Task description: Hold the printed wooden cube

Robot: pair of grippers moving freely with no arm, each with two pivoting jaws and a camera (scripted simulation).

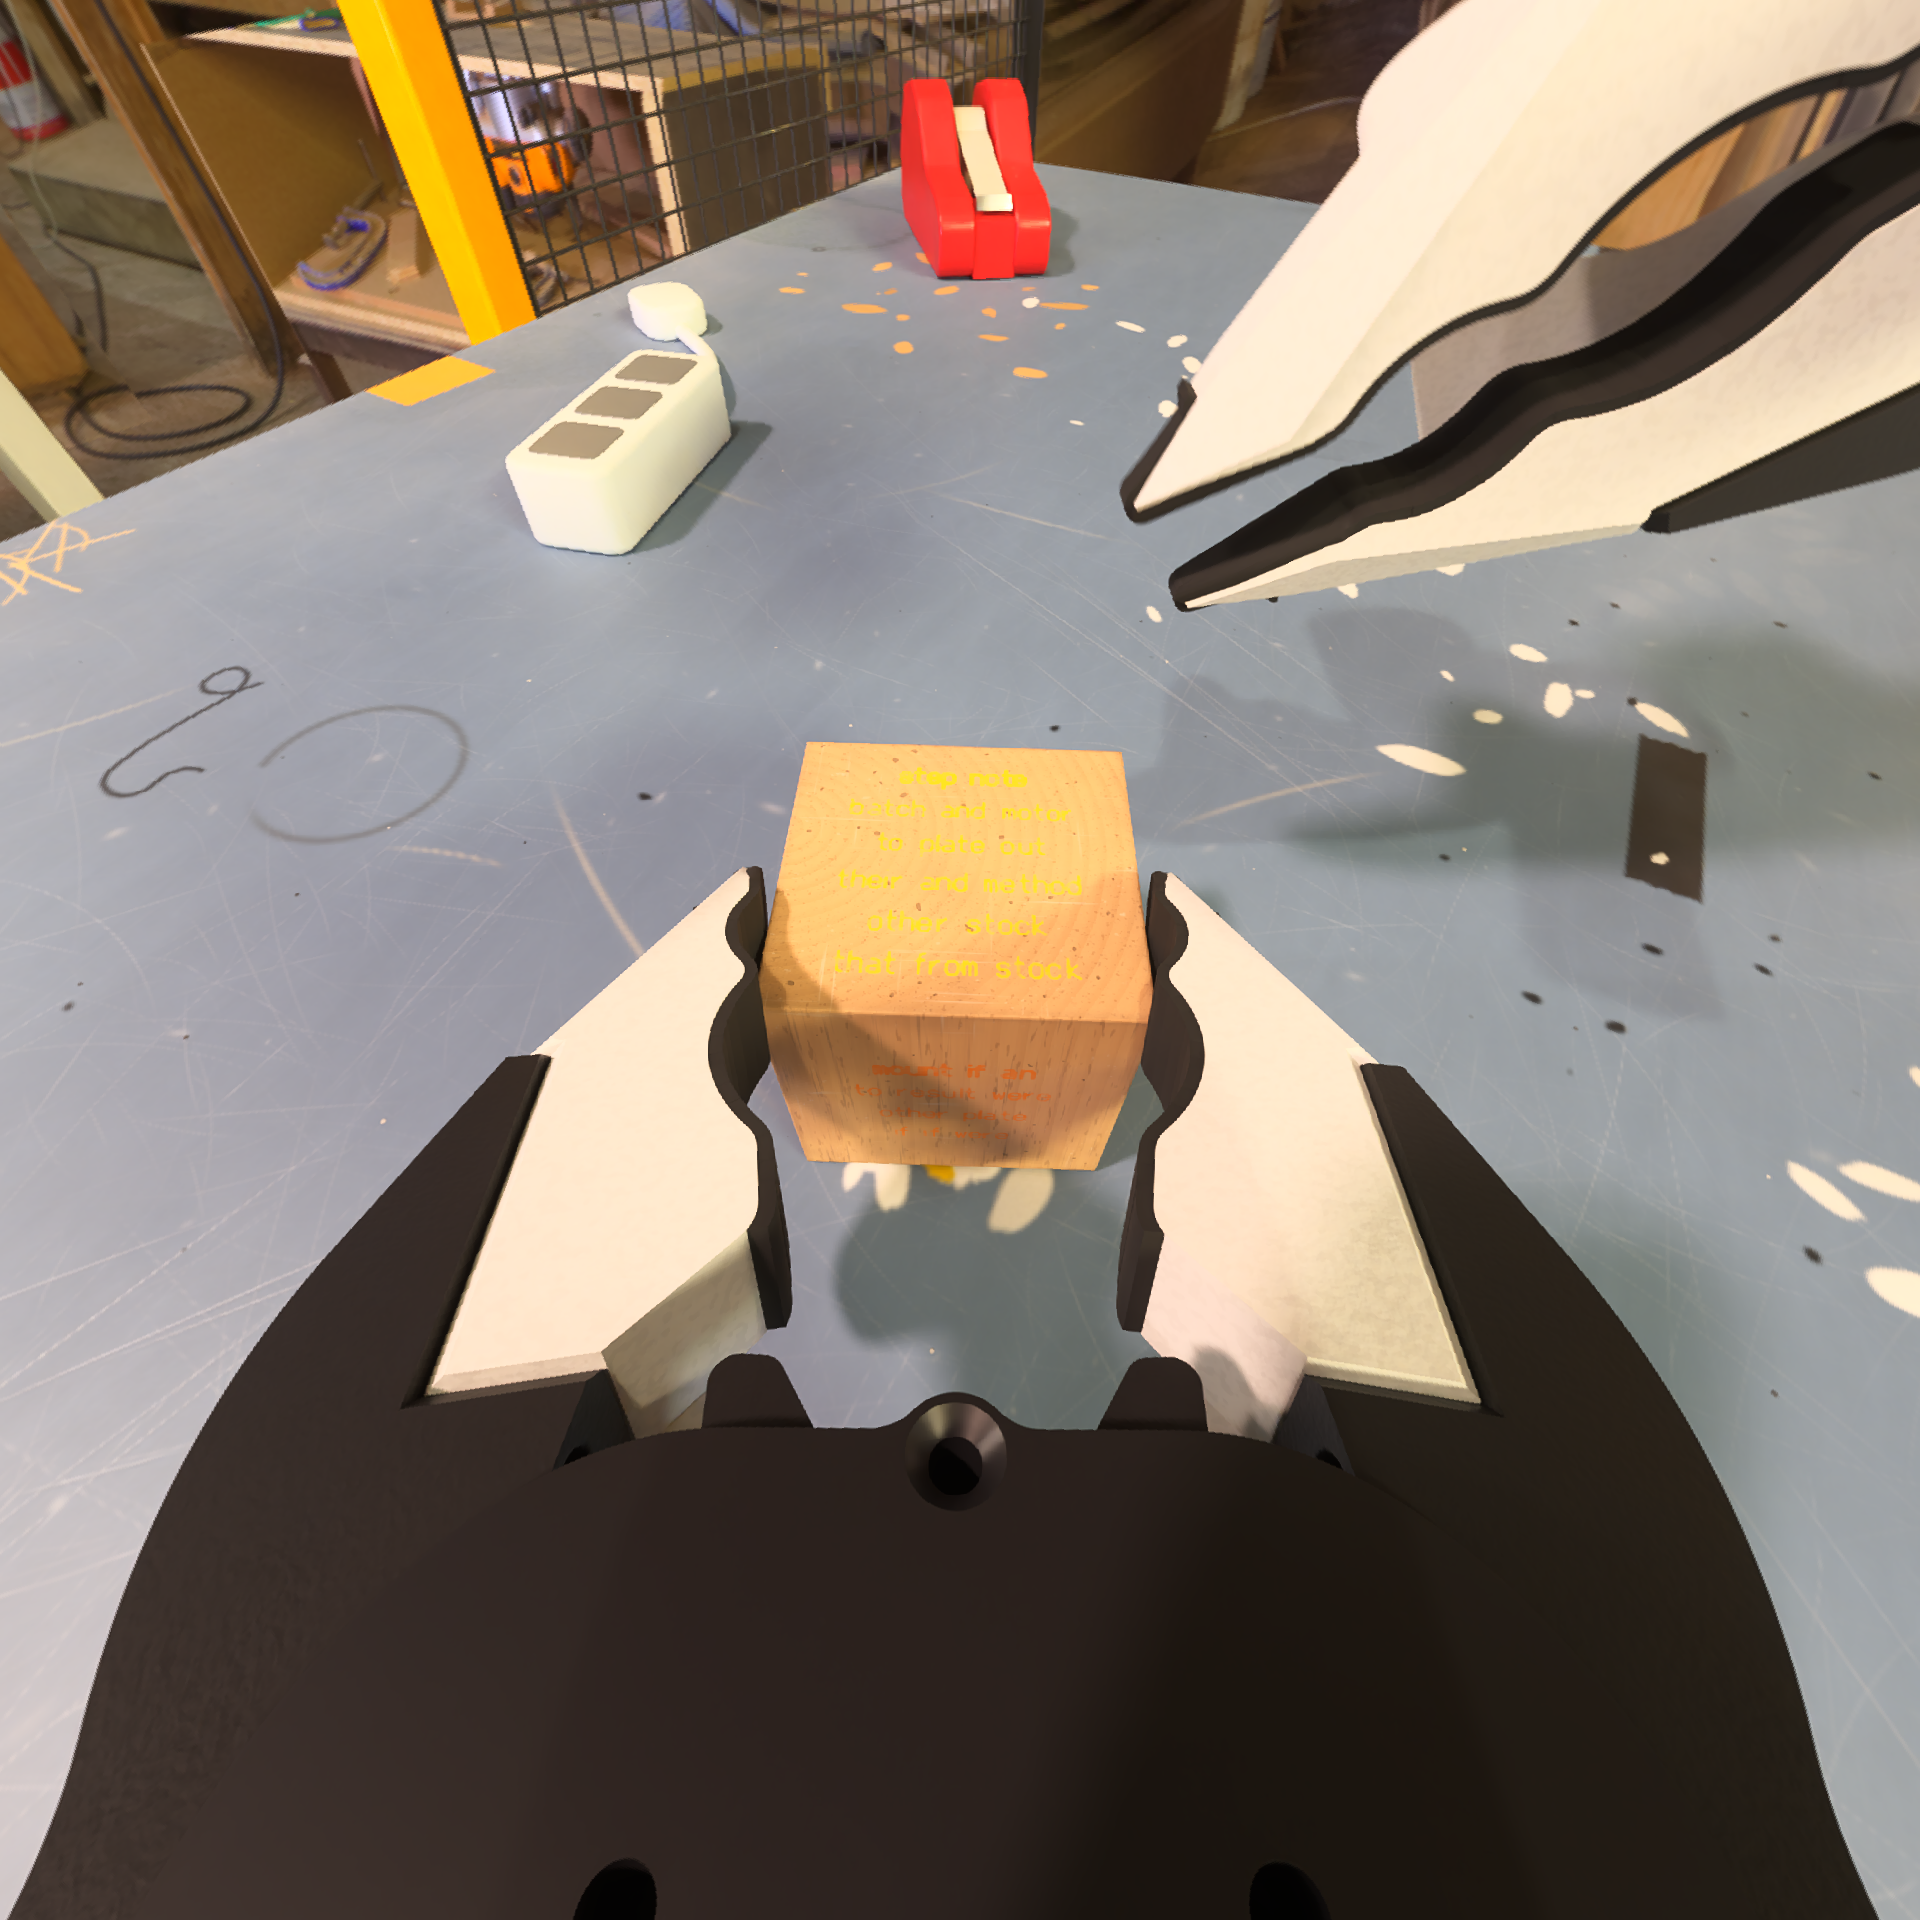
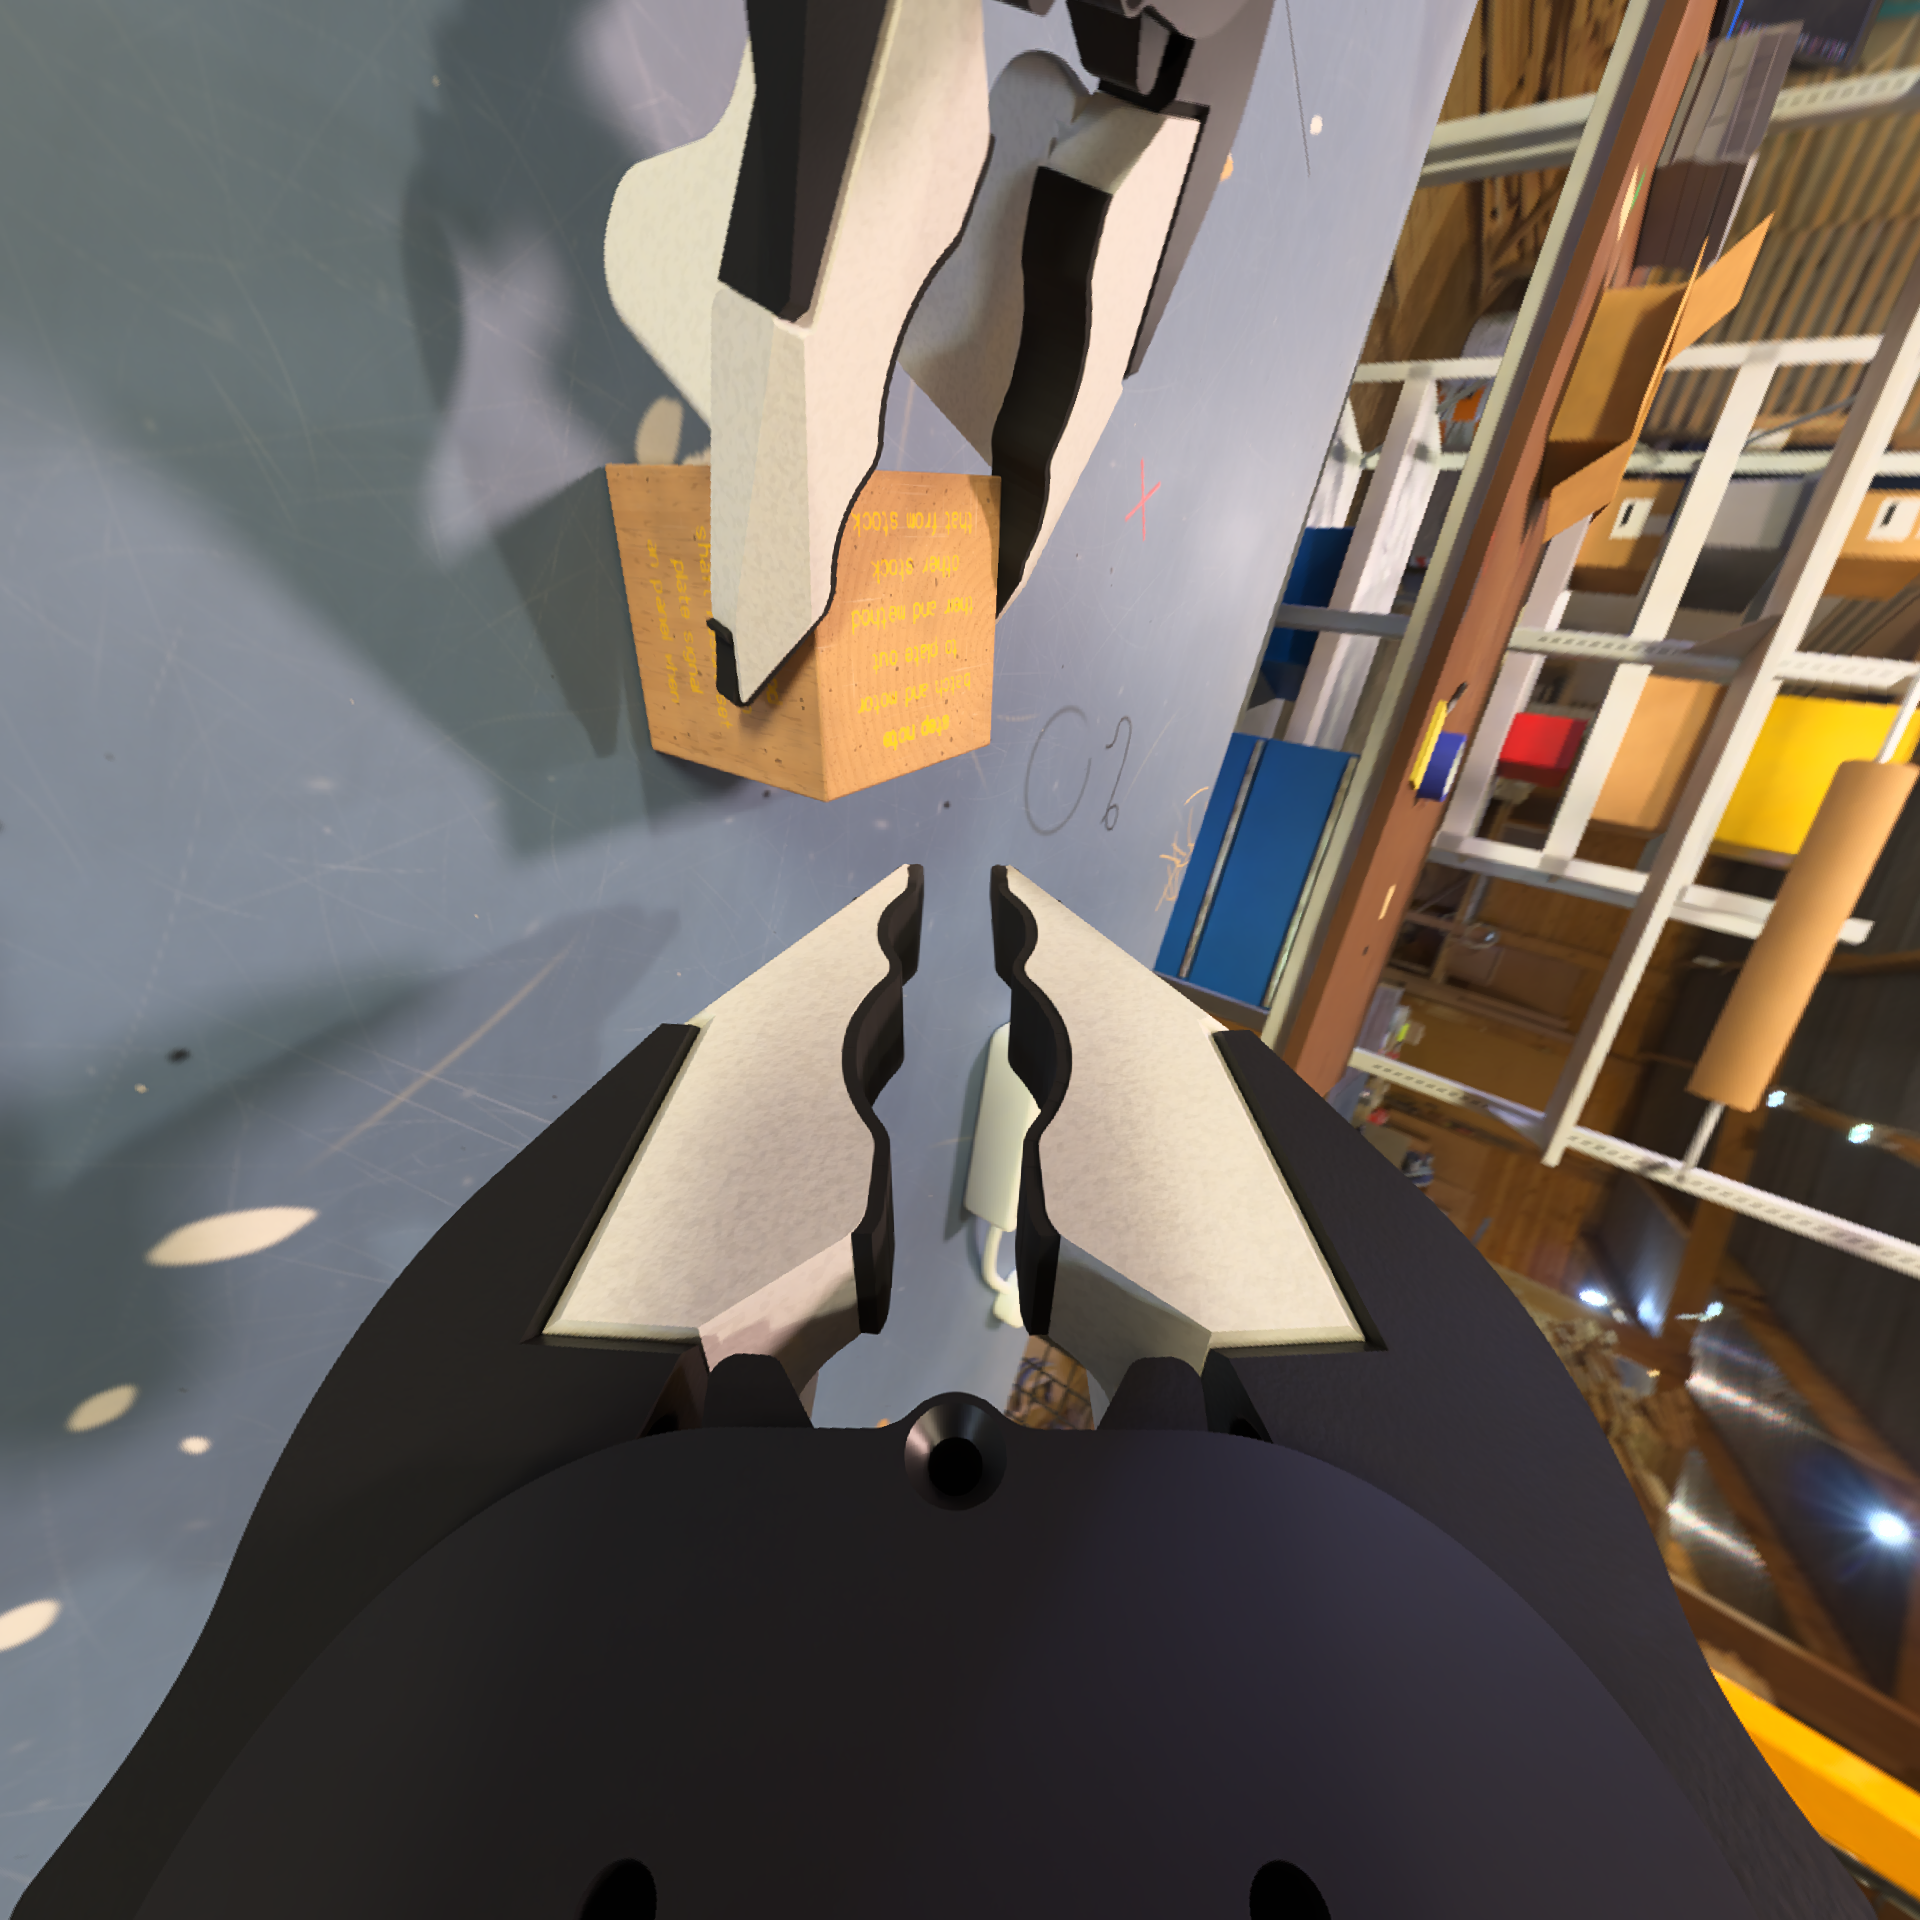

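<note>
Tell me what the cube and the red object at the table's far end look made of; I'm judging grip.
Cube: wood, matte, seemingly unvarnished; ring grain on top, pore flecks on the sides, printed faces. The left gripper is clamped on it.
Red object: probably moulded plastic; smooth, uniform colour, rounded edges, with a pale strip.

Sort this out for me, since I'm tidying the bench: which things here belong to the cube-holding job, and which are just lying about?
Part of the job:
- printed wooden cube, lifted off the blue table
- left gripper, shut on the cube's sides
- right gripper, nearly closed, empty, near the cube

Just lying about:
- white power strip
- red tape dispenser
</note>
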